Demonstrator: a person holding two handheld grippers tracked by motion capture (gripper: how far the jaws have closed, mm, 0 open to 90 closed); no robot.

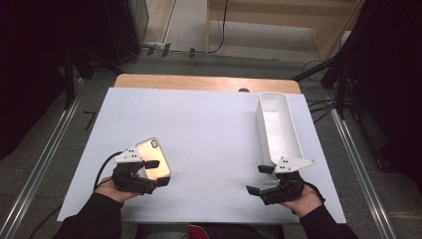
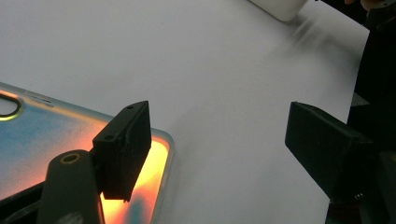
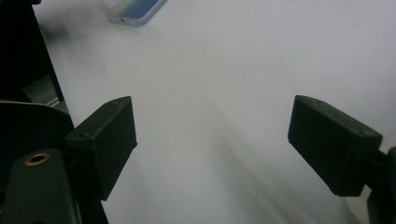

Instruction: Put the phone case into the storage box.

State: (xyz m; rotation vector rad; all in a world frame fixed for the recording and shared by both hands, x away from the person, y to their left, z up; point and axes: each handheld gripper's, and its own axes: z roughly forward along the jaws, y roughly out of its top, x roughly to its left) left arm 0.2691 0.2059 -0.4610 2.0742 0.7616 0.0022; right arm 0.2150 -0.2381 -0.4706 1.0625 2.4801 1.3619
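Left hand-held gripper (image 1: 158,172) is sitting at about 7 o'clock on the table (image 1: 209,129), jaws spread, pinching nothing. One jaw is hovering over the near corner of the phone (image 1: 154,157), the other is standing out over bare white surface at its 3 o'clock side; I can't tell whether the first jaw is touching the case. In the left gripper view the phone (image 2: 56,130) is lying flat, back up, glowing orange, camera ring at the far end.

Right hand-held gripper (image 1: 259,179) is idling at about 5 o'clock, jaws also spread wide, nothing between them, pointing across toward the phone (image 3: 136,10).

White bin (image 1: 276,127) is standing at 2 o'clock, long axis running away from the person, looking empty, well apart from the phone.

Judging progress: early. Phone not grasped yet, not lifted. Left looks to be lining up for a pinch. Probably remaining: close, lift, carry across, drop in the bin.
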